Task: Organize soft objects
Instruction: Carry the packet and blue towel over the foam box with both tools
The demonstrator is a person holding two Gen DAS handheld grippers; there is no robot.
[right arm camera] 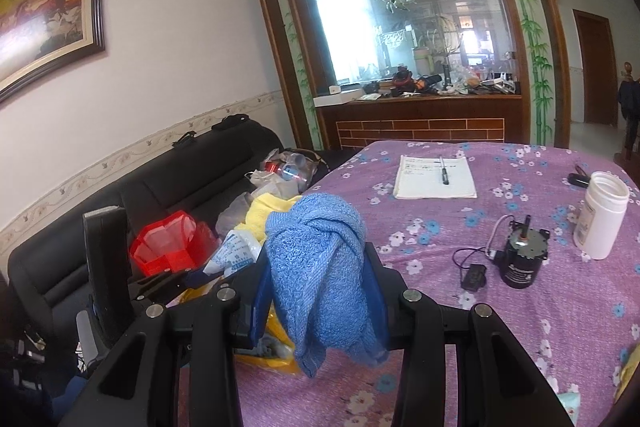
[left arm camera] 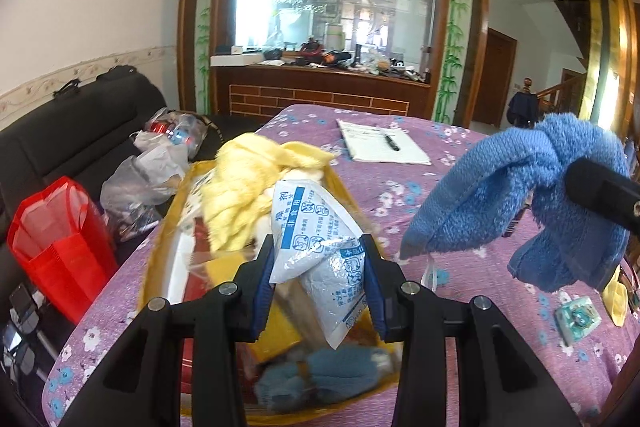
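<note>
My left gripper (left arm camera: 318, 267) is shut on a white sachet with blue print (left arm camera: 316, 223), held just above a yellow box (left arm camera: 160, 259) on the table. In the box lie a pale yellow towel (left arm camera: 240, 195) and blue knitted pieces (left arm camera: 320, 375). My right gripper (right arm camera: 318, 267) is shut on a bunched blue towel (right arm camera: 320, 247), which hangs down between its blue pads. In the left wrist view the blue towel (left arm camera: 500, 187) hangs in the air to the right of the box, with one black finger (left arm camera: 600, 191) of the right gripper showing. The sachet (right arm camera: 236, 251) also shows left of the towel.
The table wears a purple flowered cloth (right arm camera: 500, 327). On it lie a notebook with a pen (right arm camera: 436, 179), a white bottle (right arm camera: 600, 219), a black motor with a cable (right arm camera: 520, 263) and a small teal packet (left arm camera: 576, 319). A black sofa (left arm camera: 80, 135) at the left carries a red bag (left arm camera: 52, 235) and plastic bags (left arm camera: 140, 179).
</note>
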